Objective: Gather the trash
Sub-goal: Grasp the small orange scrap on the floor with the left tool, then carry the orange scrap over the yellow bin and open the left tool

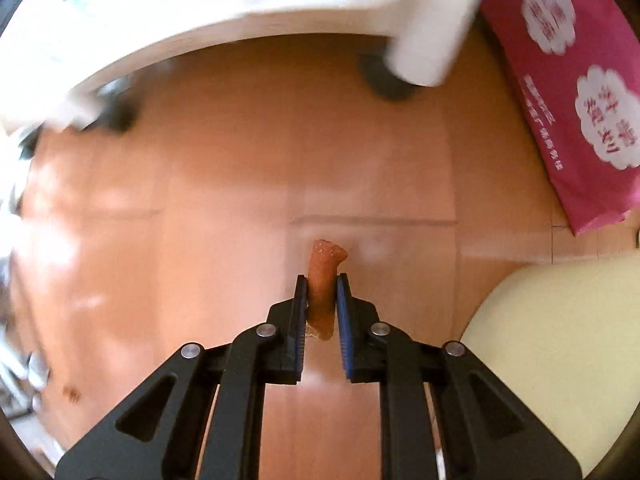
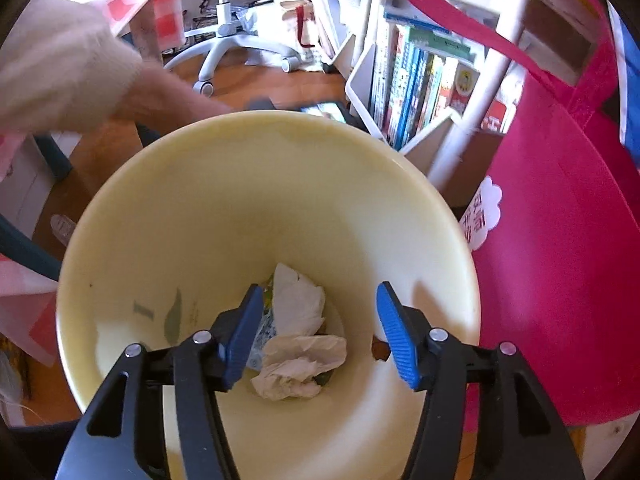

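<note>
In the left wrist view my left gripper is shut on an orange, crinkled scrap of trash, held above the wooden floor. The pale yellow bin shows at the lower right there. In the right wrist view my right gripper is open and empty, held over the mouth of the yellow bin. Crumpled white tissue and a printed wrapper lie at the bin's bottom.
A white wheeled cart stands at the top of the left wrist view. A pink bag stands right of the bin, a bookshelf and an office chair base behind it. A sleeved arm reaches in at upper left.
</note>
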The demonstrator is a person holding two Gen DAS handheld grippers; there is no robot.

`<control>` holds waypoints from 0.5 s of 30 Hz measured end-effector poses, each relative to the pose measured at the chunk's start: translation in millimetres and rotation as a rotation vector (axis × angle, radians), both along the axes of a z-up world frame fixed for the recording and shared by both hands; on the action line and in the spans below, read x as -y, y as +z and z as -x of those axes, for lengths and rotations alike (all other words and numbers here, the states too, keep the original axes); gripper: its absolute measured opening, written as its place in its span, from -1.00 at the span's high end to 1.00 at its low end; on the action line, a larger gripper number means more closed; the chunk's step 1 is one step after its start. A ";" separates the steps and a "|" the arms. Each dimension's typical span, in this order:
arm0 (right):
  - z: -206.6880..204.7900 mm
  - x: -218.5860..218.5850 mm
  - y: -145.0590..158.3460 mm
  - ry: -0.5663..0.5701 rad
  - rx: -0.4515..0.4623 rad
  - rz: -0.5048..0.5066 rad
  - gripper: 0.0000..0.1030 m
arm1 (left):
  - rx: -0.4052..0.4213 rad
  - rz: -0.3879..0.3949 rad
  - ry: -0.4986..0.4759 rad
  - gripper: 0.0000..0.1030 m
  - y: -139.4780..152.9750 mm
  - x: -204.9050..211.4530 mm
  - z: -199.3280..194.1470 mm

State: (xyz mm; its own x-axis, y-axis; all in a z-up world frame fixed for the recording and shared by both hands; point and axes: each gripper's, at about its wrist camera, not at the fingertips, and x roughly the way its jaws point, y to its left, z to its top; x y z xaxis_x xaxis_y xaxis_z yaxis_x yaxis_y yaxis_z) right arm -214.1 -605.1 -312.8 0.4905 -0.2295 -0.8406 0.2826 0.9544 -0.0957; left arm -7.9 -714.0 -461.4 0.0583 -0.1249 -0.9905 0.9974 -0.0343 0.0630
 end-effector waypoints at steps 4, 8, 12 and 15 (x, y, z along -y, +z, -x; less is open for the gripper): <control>-0.3 -2.9 7.7 0.005 0.046 0.008 -0.12 | 0.059 0.032 0.084 0.74 77.8 -29.7 -25.1; 14.9 -12.5 30.3 0.027 0.142 -0.013 -0.12 | 0.079 0.159 0.134 0.74 184.4 -37.6 -33.6; 40.9 -29.8 51.8 0.083 0.173 -0.004 -0.12 | 0.049 0.285 0.037 0.74 280.8 -46.3 -5.7; 66.2 -37.7 60.2 0.099 0.148 0.004 -0.12 | -0.009 0.283 -0.081 0.74 304.2 -64.5 56.6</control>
